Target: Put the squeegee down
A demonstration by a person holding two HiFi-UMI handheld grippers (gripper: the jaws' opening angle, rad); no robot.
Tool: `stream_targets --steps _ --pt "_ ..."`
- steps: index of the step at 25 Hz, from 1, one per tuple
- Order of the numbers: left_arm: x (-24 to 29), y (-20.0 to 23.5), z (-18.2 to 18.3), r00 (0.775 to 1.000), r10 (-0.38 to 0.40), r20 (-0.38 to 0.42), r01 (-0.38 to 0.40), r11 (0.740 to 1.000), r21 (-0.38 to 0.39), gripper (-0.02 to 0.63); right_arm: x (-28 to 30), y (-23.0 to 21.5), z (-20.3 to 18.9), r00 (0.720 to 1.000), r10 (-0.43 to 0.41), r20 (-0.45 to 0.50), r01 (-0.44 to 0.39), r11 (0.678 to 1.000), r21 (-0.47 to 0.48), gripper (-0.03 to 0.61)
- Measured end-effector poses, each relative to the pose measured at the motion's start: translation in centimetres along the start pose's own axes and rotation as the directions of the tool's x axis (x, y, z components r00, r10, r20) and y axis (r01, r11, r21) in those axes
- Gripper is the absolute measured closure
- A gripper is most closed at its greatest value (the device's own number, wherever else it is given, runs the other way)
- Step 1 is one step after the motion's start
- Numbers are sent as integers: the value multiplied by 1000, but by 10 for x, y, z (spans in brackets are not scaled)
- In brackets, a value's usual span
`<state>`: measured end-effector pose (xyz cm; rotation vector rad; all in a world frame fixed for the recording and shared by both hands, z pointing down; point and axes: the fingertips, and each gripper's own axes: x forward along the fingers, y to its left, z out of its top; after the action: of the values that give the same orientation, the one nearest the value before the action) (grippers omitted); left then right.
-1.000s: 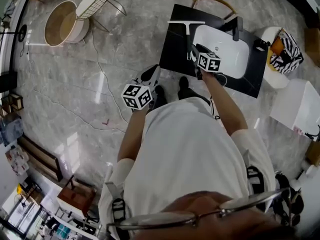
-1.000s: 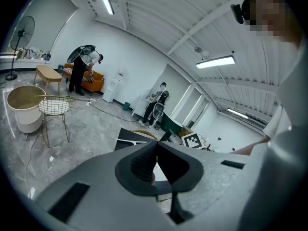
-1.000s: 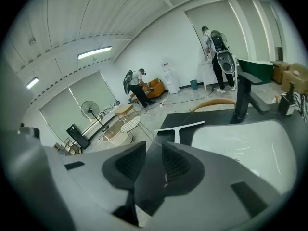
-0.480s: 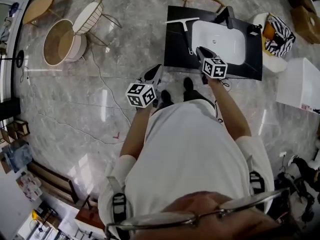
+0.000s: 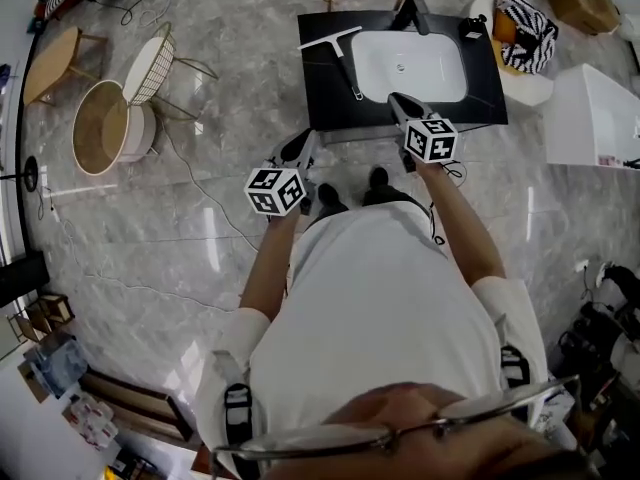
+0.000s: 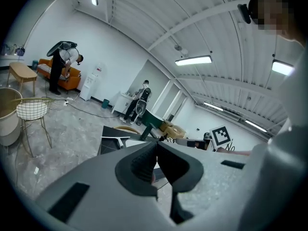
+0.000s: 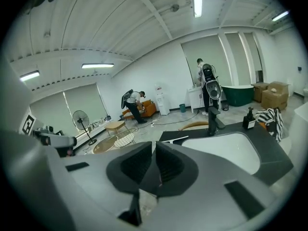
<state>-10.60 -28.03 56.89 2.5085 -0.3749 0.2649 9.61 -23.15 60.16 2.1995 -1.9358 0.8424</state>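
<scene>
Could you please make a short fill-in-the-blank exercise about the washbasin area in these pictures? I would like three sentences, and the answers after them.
1. A ___ lies flat on the black countertop.
2. In the head view, it is to the ___ of the white sink basin.
3. The faucet behind the basin is ___ in colour.

Missing words: squeegee; left; black.
</scene>
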Motion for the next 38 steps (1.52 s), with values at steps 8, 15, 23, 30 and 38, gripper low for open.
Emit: stream_targets --steps 8,15,23,30,38 --pt "24 -34 3 1000 -25 0 25 999 29 609 -43 -12 17 998 34 47 -33 999 -17 558" --pt "33 -65 12 999 -30 19 28 996 81 609 -76 -19 37 991 92 96 -92 996 -11 572" --pt "38 -78 30 996 19 83 -24 998 55 609 -107 -37 56 981 126 149 -124 992 -18 574" --pt "43 -83 33 994 25 102 -28 999 36 609 -109 -45 56 980 134 147 -134 991 -12 574" --pt "49 -90 34 994 24 104 -27 999 34 609 -112 -45 56 978 153 142 -153 988 -10 574"
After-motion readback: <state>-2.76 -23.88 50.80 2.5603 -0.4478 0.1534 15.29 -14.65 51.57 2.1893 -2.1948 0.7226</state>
